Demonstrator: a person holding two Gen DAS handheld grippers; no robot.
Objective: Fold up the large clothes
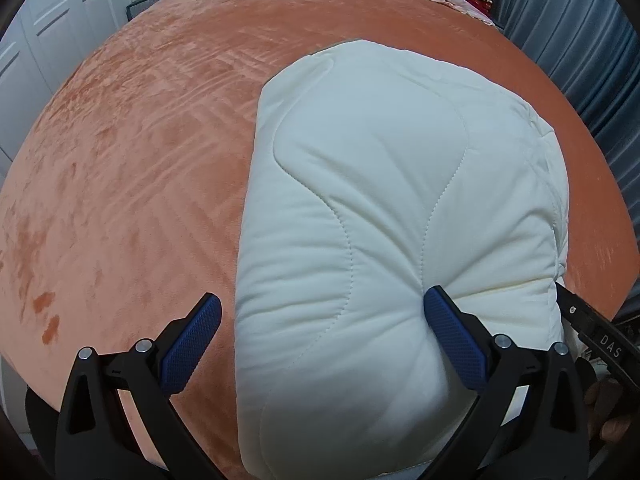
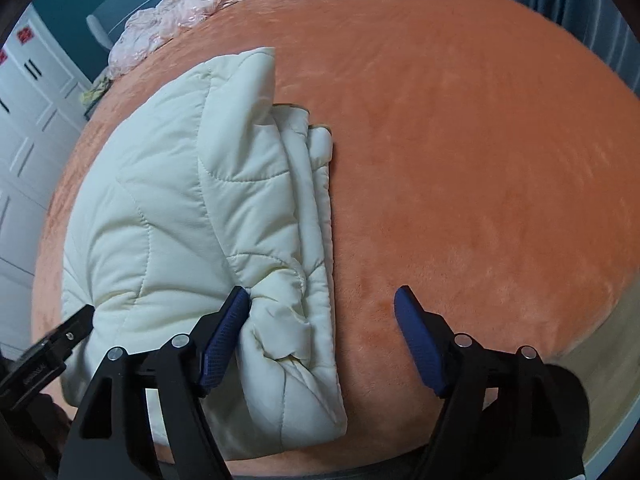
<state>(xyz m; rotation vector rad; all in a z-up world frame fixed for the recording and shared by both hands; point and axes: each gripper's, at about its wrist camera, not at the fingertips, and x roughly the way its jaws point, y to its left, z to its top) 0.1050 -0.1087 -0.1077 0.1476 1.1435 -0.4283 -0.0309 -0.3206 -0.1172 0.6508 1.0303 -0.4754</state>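
Both grippers tilt steeply down over the folded cream quilted garment (image 1: 384, 208) on the orange bed (image 1: 140, 140). Left gripper (image 1: 322, 312) and right gripper (image 2: 322, 304): jaws spread wide, gripping nothing, each straddling a garment edge.

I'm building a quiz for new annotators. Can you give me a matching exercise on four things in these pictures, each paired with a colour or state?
1. quilted coat
2. bedspread
3. right gripper
4. lace fabric

a. orange plush
b. jaws wide apart
c. cream, folded
d. pale pink, at the bed's far end

Pairs: 1-c, 2-a, 3-b, 4-d
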